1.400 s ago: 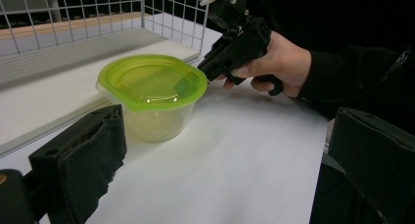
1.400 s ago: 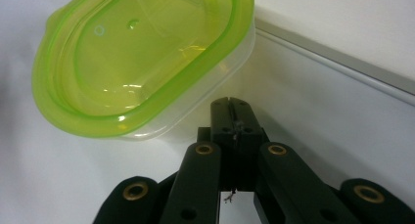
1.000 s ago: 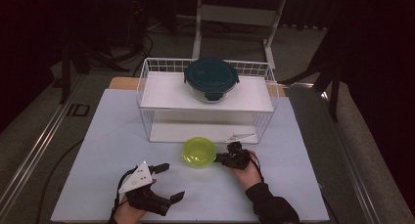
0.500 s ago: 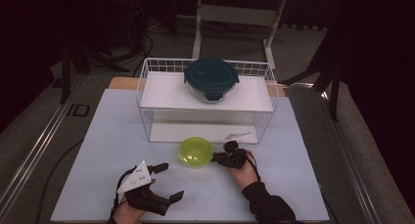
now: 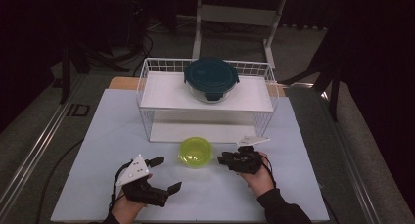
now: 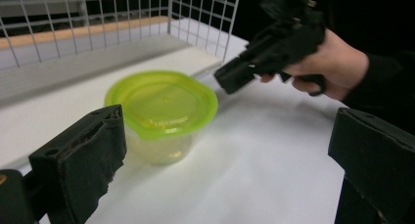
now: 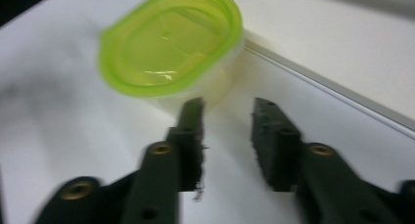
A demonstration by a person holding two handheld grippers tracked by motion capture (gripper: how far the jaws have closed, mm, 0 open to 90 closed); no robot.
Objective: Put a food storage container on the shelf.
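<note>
A dark room surrounds a pale worktop (image 5: 98, 136) carrying a white wire rack (image 5: 147, 82) at its far side, with a teal-lidded glass container (image 5: 211, 79) sitting on the rack's upper shelf. The small tub with the lime-green lid (image 5: 195, 151) stands on the worktop just in front of the rack's lower shelf, near the centre of the high view.

The right hand-held gripper (image 5: 226, 160) sits at about 3 o'clock from the tub, close beside it but apart; its jaws have just been opening and nothing is between them, as the right gripper view confirms (the tub (image 7: 171, 43) lies beyond the tips). The left hand-held gripper (image 5: 165, 174) waits at about 7 o'clock from the tub, jaws spread wide and holding nothing.

By my reading, the tub is set down and released, lid on. What seems left is lifting it onto the rack, either the lower shelf behind it or the top beside the glass container; neither is done yet.

The tub stands upright, lid facing up. It is round, so its only real axis runs vertically.
</note>
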